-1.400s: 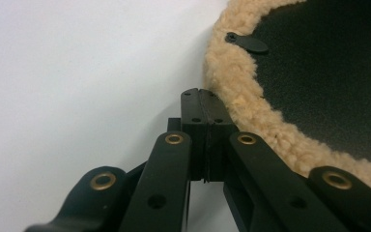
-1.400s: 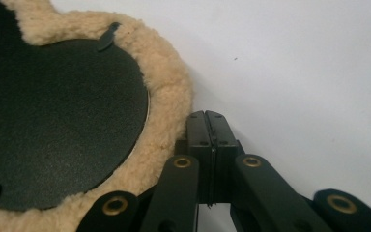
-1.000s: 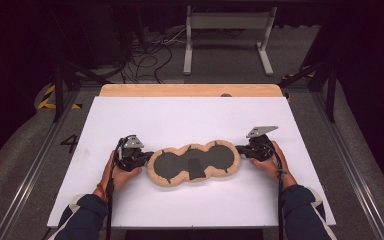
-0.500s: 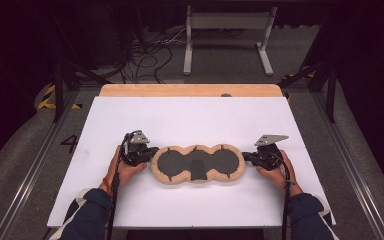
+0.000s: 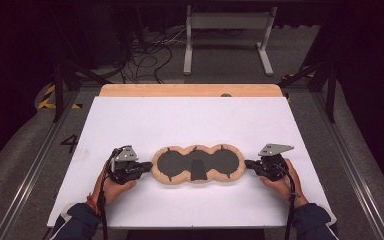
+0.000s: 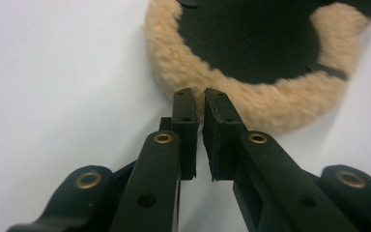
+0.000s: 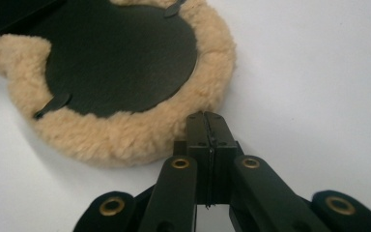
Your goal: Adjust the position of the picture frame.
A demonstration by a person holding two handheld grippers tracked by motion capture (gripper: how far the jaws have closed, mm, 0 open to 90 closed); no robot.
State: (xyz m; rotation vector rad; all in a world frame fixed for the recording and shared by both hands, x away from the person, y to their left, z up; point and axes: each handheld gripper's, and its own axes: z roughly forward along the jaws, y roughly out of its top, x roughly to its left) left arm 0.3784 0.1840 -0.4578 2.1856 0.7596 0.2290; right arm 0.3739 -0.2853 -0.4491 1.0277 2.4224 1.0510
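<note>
Bright overhead light falls on the white counter [image 5: 190,125], while the surrounding room stays dark. The high view is soft and slightly grainy. In both gripper views the near black jaws blur, and soft shadows fringe the fleece pad [image 7: 125,135].

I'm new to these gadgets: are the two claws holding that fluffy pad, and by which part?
Nothing is held. The left claw stands slightly apart at the fluffy pad's edge, with nothing between its jaws. The right claw is shut beside the pad's rim.
</note>
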